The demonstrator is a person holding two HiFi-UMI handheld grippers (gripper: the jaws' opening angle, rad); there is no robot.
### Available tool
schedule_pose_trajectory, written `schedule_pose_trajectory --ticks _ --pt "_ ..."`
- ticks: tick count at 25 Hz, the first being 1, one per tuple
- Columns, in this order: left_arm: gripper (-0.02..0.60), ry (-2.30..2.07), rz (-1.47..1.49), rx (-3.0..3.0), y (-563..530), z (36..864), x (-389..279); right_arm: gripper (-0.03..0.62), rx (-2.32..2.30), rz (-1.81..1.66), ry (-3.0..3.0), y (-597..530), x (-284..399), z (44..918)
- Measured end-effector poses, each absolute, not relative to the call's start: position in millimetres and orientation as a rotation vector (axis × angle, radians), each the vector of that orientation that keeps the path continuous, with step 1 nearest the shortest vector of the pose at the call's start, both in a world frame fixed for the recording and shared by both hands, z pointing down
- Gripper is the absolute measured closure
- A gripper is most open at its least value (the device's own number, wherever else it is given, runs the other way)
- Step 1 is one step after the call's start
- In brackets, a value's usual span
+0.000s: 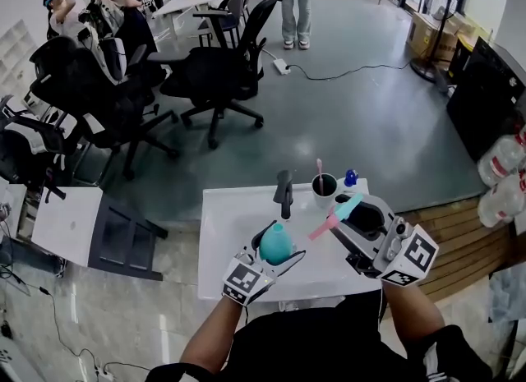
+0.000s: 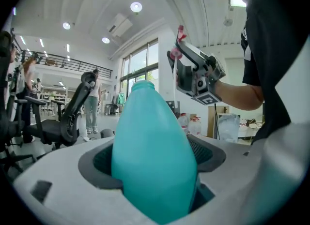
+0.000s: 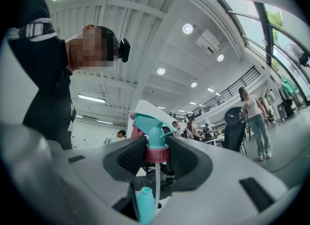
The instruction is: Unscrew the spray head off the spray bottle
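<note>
The spray head (image 3: 154,131) is off the spray bottle (image 2: 152,156) and is gripped at its pink collar (image 3: 157,154) by the right tongs (image 3: 157,155), both pads being pressed against the collar. Its teal trigger part is seen above the jaws, and its thin dip tube (image 3: 156,183) hangs down below them, beside the bottle's open neck (image 3: 144,201). In the head view the head is held up and to the right of the bottle, apart from it, above the white counter (image 1: 234,224).

The teal bottle is clenched round its body by the left tongs (image 1: 281,246), neck pointing away from the person, with the jaws closed on both its sides.

At the counter's far edge a dark cup (image 1: 324,186) is stood, and a pink stick-like thing (image 1: 320,168) is stood in it. A small blue item (image 1: 351,177) is placed just beside the cup, and a dark upright object (image 1: 284,193) is stood to its left.
</note>
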State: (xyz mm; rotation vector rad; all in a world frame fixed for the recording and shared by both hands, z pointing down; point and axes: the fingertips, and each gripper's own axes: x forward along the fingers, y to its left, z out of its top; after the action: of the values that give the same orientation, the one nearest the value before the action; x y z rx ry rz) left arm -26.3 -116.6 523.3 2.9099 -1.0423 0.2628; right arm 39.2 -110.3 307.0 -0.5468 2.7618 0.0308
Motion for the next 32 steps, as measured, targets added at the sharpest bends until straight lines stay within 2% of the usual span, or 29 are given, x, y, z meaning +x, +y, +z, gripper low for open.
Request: schedule_pose_trajectory --ticks 19,32 --pt "0.150 -1.410 0.167 2.815 -144.7 485.1 -66.8 0.442 -1.035 -0.109 2.876 -142.5 79.3 432.1" --pt "0.150 -1.478 0.146 2.778 -158.0 479.5 -82.6 0.442 -1.176 -0.174 2.820 -152.3 89.0 445.0"
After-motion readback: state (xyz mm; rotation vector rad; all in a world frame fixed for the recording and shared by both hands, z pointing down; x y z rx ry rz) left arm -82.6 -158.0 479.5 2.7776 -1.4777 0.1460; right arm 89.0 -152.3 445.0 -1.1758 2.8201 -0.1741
